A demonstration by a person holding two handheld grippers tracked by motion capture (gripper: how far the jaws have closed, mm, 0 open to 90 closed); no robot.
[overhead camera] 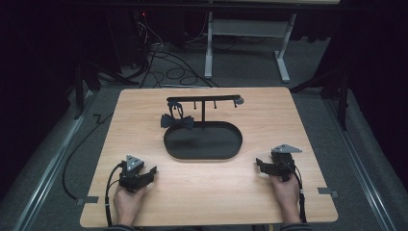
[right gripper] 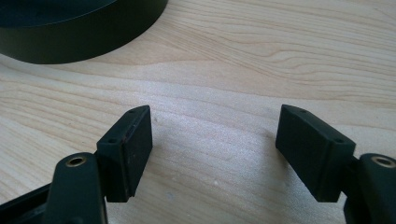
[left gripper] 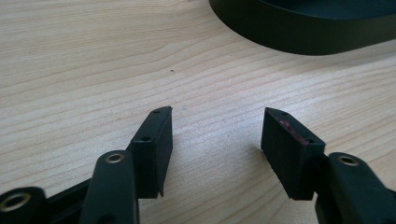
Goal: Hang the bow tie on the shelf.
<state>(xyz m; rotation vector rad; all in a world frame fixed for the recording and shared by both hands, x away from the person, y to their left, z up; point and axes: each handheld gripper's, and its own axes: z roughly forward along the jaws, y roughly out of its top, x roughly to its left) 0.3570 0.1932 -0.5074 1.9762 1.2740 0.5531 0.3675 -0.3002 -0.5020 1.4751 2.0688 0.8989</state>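
My left tool (overhead camera: 153, 172) rests on the wooden desk (overhead camera: 216, 192) with its jaws spread and nothing between them. My right tool (overhead camera: 260, 164) sits likewise, spread and empty. Between and beyond them lies a black oval tray (overhead camera: 202, 151); a dark bow tie (overhead camera: 177, 121) hangs from its rack (overhead camera: 204, 99).

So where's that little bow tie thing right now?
In the high view the bow tie hangs from the left end of the black rack, just above the back left rim of the oval tray.
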